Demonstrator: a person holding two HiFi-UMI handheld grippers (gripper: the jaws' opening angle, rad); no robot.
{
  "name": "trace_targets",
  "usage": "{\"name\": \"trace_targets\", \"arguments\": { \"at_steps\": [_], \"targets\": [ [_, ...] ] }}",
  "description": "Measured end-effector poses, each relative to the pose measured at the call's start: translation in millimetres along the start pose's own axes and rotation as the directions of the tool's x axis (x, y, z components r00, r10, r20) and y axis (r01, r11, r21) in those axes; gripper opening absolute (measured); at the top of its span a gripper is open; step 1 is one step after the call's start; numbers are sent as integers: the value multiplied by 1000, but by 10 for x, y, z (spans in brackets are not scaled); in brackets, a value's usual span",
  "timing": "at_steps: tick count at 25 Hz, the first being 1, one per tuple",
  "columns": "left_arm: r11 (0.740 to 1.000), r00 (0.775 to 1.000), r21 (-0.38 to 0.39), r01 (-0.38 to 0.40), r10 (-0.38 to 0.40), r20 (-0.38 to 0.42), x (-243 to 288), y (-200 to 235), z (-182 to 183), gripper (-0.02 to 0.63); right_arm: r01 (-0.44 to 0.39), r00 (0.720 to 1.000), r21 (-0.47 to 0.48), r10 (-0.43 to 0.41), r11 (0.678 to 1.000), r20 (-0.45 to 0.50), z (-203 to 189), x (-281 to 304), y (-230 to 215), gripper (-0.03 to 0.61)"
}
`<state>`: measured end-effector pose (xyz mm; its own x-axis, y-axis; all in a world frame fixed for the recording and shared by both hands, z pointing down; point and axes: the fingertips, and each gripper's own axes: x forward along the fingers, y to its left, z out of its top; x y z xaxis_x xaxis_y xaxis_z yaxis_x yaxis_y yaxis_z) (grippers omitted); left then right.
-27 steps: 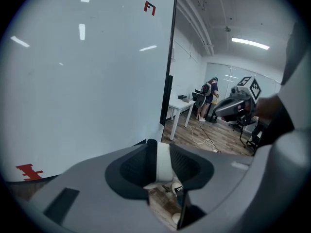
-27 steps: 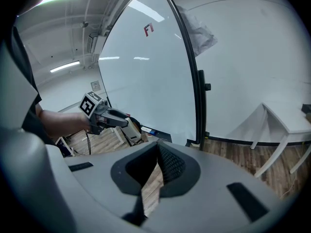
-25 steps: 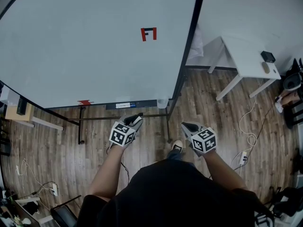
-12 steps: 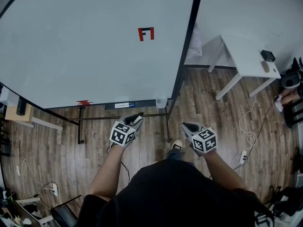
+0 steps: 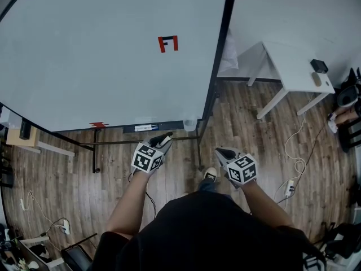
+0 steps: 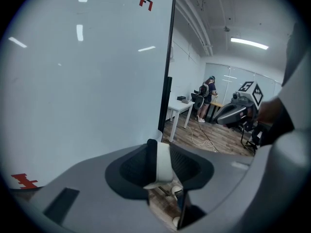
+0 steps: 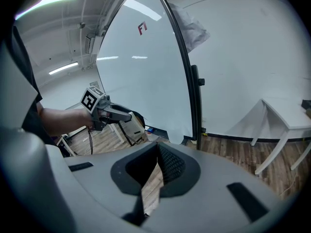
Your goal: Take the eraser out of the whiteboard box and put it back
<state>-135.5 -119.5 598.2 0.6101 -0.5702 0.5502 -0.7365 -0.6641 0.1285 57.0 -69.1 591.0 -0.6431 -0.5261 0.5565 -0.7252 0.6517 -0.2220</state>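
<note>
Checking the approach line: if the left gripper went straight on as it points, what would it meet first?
Likely the small translucent box at the lower right corner of the large white whiteboard, beside its black frame post. The left gripper, shut on the white-and-black eraser, points that way; depth is unclear.
</note>
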Motion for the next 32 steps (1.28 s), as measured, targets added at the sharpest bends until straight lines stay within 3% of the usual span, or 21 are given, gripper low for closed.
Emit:
{"name": "trace_targets", "arguments": {
  "at_steps": [19,32],
  "targets": [
    [999,998,4,49,-49,51,418,30,621,147,-24,999,13,24,1000,-23,33,134,-253,-3],
    [997,996,-2,73,-73,60,772,89,818,147,-31,998,22,32,999,-52,49,245,-472,-3]
  ]
}}
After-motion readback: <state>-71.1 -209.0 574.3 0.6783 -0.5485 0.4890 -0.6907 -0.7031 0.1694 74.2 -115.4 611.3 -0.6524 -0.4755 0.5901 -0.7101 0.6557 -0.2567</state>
